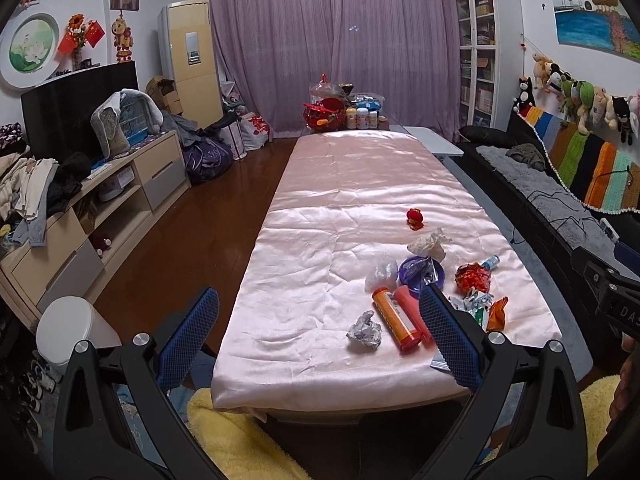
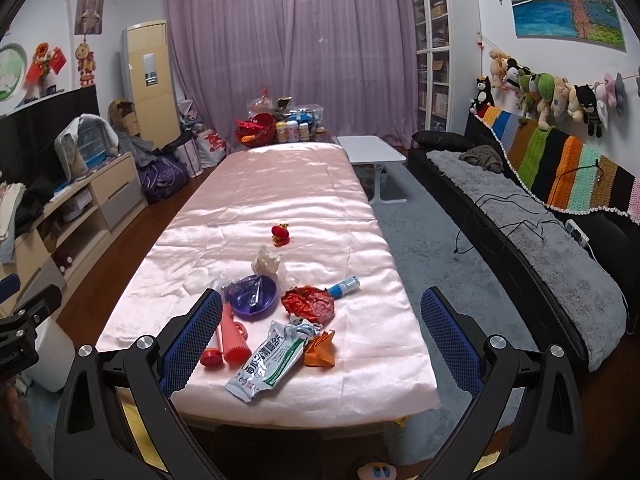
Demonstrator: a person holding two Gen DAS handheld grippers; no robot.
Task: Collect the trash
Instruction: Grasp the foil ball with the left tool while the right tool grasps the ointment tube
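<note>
Left wrist view: left gripper [image 1: 318,330] spread wide, empty, above crumpled foil [image 1: 364,329], orange tube [image 1: 396,318] and red wrapper [image 1: 473,277] on the pink-covered table [image 1: 340,200]. Right gripper [image 2: 322,334] likewise released, over a sachet [image 2: 268,358].

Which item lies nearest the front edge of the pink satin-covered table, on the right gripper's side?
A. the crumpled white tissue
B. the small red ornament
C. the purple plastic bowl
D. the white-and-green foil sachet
D: in the right wrist view the white-and-green foil sachet lies closest to the table's front edge, ahead of the purple plastic bowl and everything beyond.
</note>
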